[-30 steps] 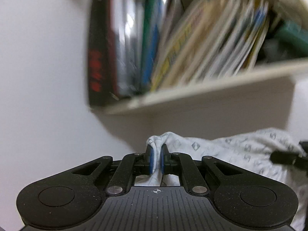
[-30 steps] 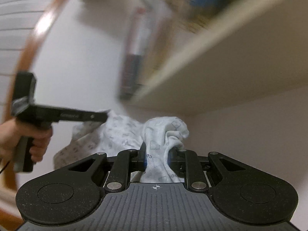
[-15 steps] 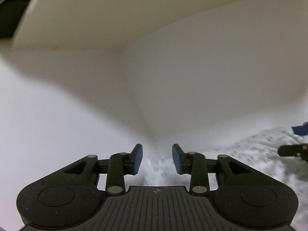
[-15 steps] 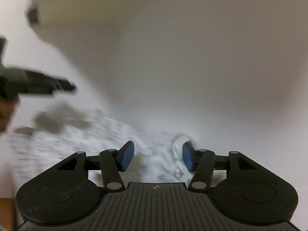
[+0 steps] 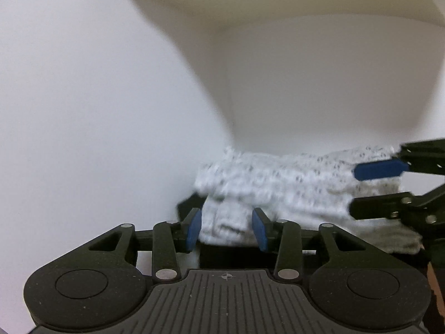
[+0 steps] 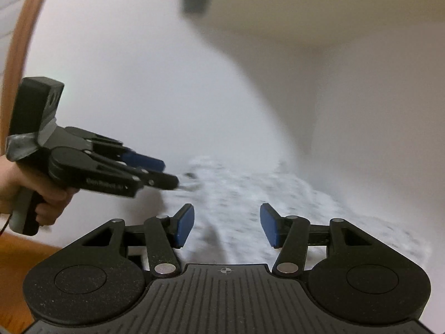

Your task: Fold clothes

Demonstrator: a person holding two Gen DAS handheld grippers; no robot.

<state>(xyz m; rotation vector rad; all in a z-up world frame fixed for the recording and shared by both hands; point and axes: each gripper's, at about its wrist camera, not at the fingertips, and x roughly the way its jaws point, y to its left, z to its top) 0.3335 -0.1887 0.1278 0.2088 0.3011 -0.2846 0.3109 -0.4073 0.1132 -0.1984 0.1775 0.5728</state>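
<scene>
Both claws have released the garment [image 5: 278, 183] — text blurred.

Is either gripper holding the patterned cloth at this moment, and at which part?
No. The left gripper and right gripper are both open; the patterned cloth lies free.

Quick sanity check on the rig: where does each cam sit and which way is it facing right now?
Left wrist: on the left hand-held gripper, looking along its open fingers at the patterned garment by the white wall; no body visible.
Right wrist: on the right hand-held gripper, open, facing that garment; the person's left hand shows.
Shared: the garment, and each view catches the other gripper.
</scene>
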